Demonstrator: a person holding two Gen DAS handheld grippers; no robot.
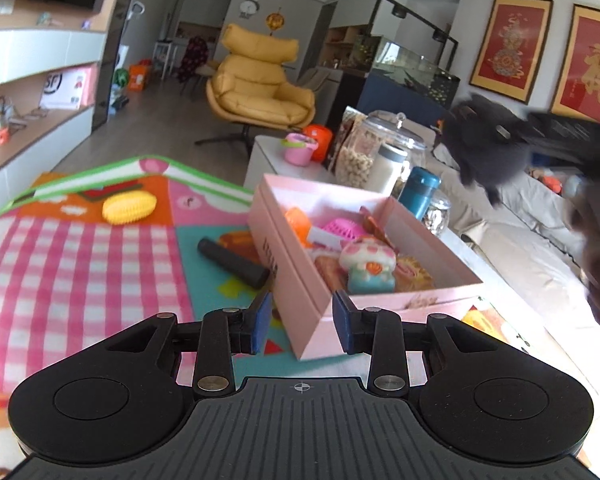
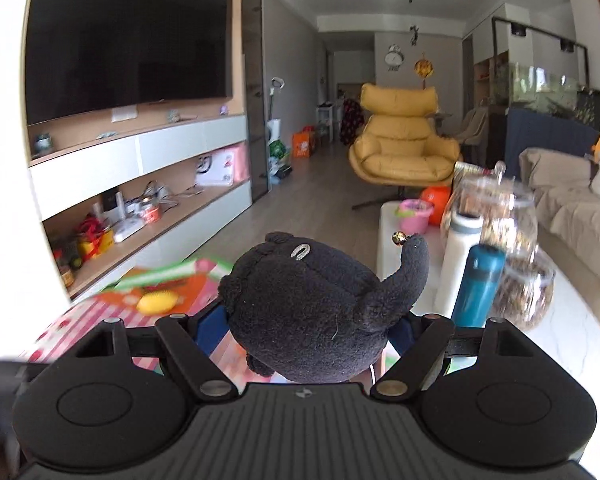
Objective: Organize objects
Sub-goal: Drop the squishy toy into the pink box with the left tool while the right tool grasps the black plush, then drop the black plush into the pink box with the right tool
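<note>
A pink box stands on the colourful play mat and holds several toys, among them a mushroom figure. My left gripper is open and empty, its jaws standing either side of the box's near corner. A black cylinder lies on the mat left of the box. A yellow ridged toy lies farther left; it also shows in the right wrist view. My right gripper is shut on a black plush toy, held high in the air; the plush also shows blurred in the left wrist view.
A white low table behind the box carries a pink cup, glass jars, a white bottle and a teal bottle. A beige sofa lies right. A yellow armchair and TV shelving stand beyond.
</note>
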